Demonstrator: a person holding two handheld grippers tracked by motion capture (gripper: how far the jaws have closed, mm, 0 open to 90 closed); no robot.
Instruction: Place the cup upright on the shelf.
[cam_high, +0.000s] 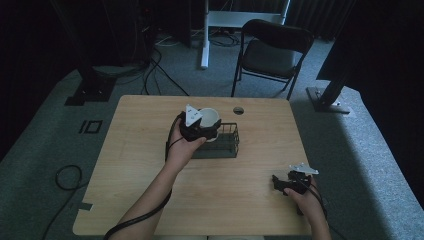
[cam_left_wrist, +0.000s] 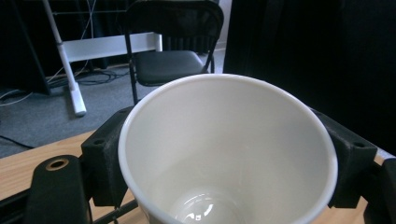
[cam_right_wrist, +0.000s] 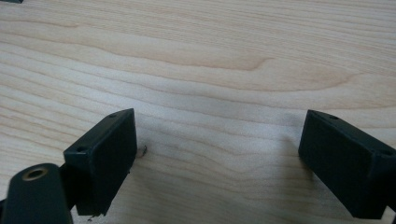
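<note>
A white paper cup (cam_high: 210, 118) is clamped upright in my left gripper (cam_high: 202, 127), above the left end of a black wire basket (cam_high: 226, 143) in the middle of the wooden table (cam_high: 140, 165). In the left gripper view the cup (cam_left_wrist: 229, 149) stands between both black jaws, mouth toward the camera, empty inside. My right gripper (cam_high: 281, 184) rests low over the table near the front right corner. In the right gripper view (cam_right_wrist: 219, 163) its jaws stand wide apart over bare wood with nothing between them.
A small round hole (cam_high: 238, 110) sits in the tabletop behind the basket. Beyond the table stand a black folding chair (cam_high: 272, 52), a white desk leg (cam_high: 204, 35) and dark stands, with cables on the grey carpet.
</note>
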